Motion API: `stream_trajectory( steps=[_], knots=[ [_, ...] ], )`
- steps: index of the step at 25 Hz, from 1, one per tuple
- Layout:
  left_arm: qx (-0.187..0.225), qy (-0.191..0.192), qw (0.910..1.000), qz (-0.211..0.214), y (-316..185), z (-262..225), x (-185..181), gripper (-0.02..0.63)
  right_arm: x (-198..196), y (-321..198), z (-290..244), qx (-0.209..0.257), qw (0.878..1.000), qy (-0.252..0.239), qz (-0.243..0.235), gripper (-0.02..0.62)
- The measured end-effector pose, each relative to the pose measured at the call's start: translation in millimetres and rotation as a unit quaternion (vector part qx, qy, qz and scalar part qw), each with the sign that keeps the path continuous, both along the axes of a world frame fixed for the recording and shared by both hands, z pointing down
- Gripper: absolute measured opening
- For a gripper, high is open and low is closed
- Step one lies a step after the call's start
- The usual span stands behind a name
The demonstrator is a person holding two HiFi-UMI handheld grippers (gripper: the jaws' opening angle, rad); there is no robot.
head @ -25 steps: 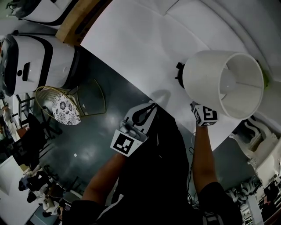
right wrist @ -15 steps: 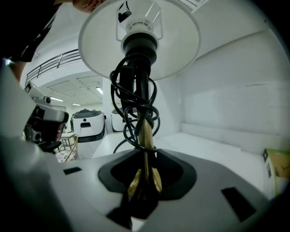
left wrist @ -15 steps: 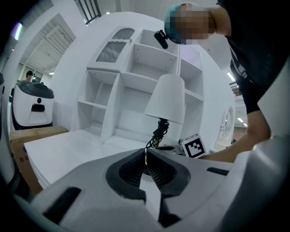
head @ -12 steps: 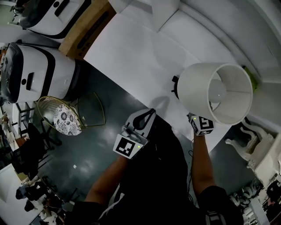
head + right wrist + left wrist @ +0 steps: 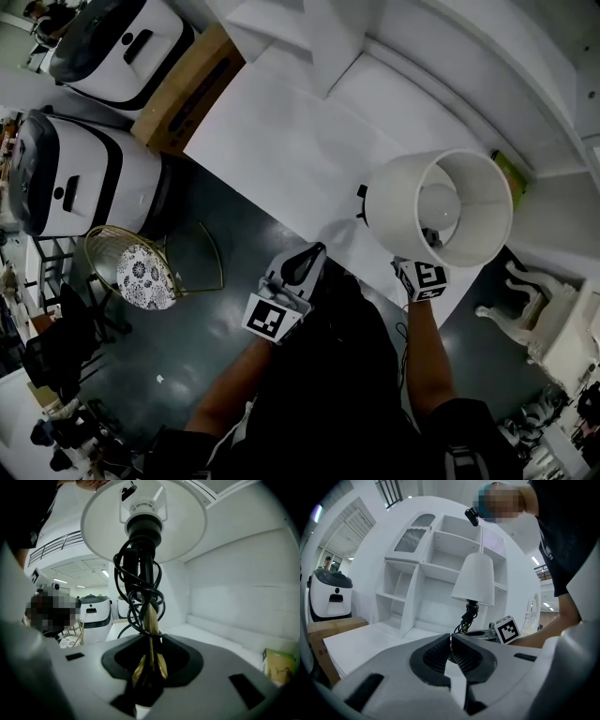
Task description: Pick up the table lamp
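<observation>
Brass stem [image 5: 151,620] of table lamp [image 5: 439,208] pinched by right gripper [image 5: 150,665]; left gripper [image 5: 451,649] jaws pressed together, holding nothing.

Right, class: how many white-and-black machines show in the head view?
2. One machine sits top left, beside the brown box; the other machine lies below it, near the gold wire chair. Others may be hidden.

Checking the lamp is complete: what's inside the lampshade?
A white bulb sits inside the lampshade; the right gripper view shows its socket from below. In the head view the shade hides most of the stem.
</observation>
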State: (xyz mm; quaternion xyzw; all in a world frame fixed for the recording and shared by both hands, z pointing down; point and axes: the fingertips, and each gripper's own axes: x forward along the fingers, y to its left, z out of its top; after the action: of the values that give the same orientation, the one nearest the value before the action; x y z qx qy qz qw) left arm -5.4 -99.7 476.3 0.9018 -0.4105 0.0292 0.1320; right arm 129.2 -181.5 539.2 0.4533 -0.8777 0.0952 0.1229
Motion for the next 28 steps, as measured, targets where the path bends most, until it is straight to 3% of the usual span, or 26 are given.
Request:
stream_trajectory(
  steps=[2,6,19,28],
  knots=[
    [0.017,0.000,0.9998,0.006,2,-5,-1,0.025,2,4,1,-0.004,1.000,0.000,0.000,0.126],
    [-0.008,0.005,0.9999,-0.008,4,-14,-3,0.025,2,7,-14,0.006,1.000,-0.004,0.003,0.124],
    [0.027,-0.006,0.9996,0.005,9,-29,-6,0.025,6,21,-58,0.013,1.000,-0.003,-0.002,0.125],
    [0.040,0.001,0.9989,-0.023,0,-46,-28,0.025,13,29,-80,0.005,1.000,-0.010,0.008,0.126]
  ],
)
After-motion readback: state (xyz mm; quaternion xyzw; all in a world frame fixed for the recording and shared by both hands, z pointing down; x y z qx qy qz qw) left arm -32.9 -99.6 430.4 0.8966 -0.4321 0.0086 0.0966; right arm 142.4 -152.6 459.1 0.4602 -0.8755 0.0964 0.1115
